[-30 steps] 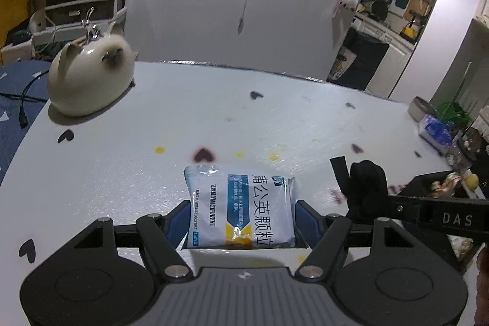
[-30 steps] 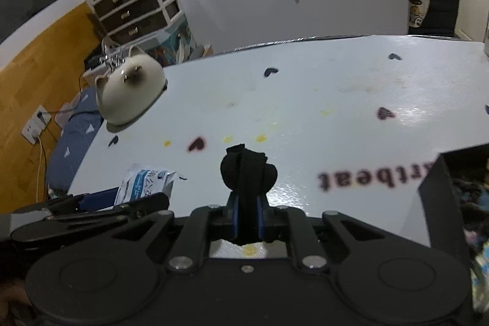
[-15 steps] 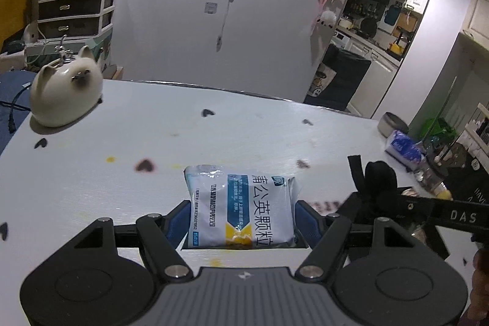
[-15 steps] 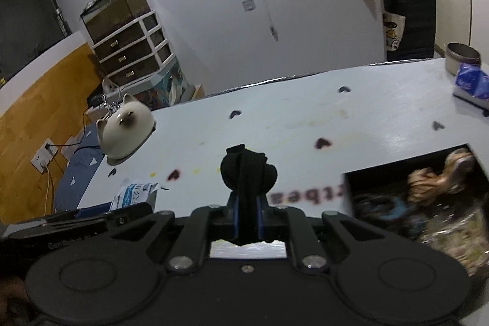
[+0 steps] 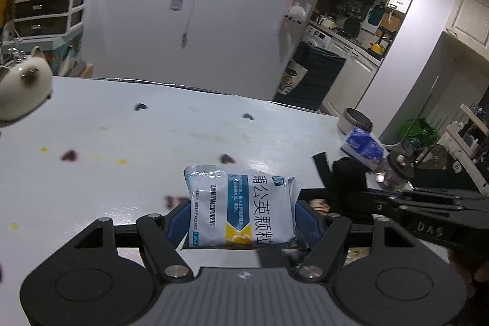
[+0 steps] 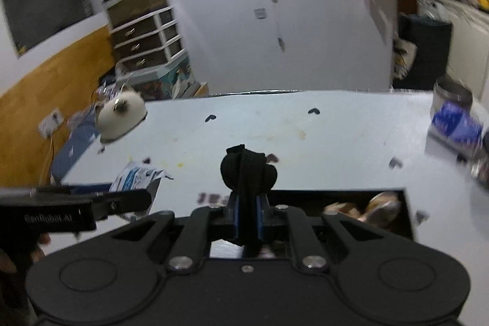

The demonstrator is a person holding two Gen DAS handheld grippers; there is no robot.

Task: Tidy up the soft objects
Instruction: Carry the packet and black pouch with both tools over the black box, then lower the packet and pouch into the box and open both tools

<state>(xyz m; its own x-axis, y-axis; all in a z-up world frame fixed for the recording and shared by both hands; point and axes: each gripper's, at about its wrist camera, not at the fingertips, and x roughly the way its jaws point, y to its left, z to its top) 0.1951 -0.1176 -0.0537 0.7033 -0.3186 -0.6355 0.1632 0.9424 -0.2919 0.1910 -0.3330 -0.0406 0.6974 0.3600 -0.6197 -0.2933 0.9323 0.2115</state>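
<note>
My left gripper (image 5: 241,222) is shut on a white and blue soft packet (image 5: 241,206) with Chinese print and holds it above the white table (image 5: 122,136). My right gripper (image 6: 247,216) is shut on a rolled black cloth bundle (image 6: 247,173), held above the near edge of a black box (image 6: 406,219) that holds several soft items. The bundle also shows at the right of the left wrist view (image 5: 348,179). The packet and the left gripper show at the left of the right wrist view (image 6: 137,177).
A cream cat-shaped object (image 6: 120,113) sits at the table's far left corner. A blue tissue pack (image 6: 455,121) and a metal bowl (image 6: 452,90) stand at the far right. A small jar (image 5: 394,173) stands near the right edge.
Both grippers have moved right and up with their loads. The black box has come in under the right gripper, and the cat object has slid toward the left of both views.
</note>
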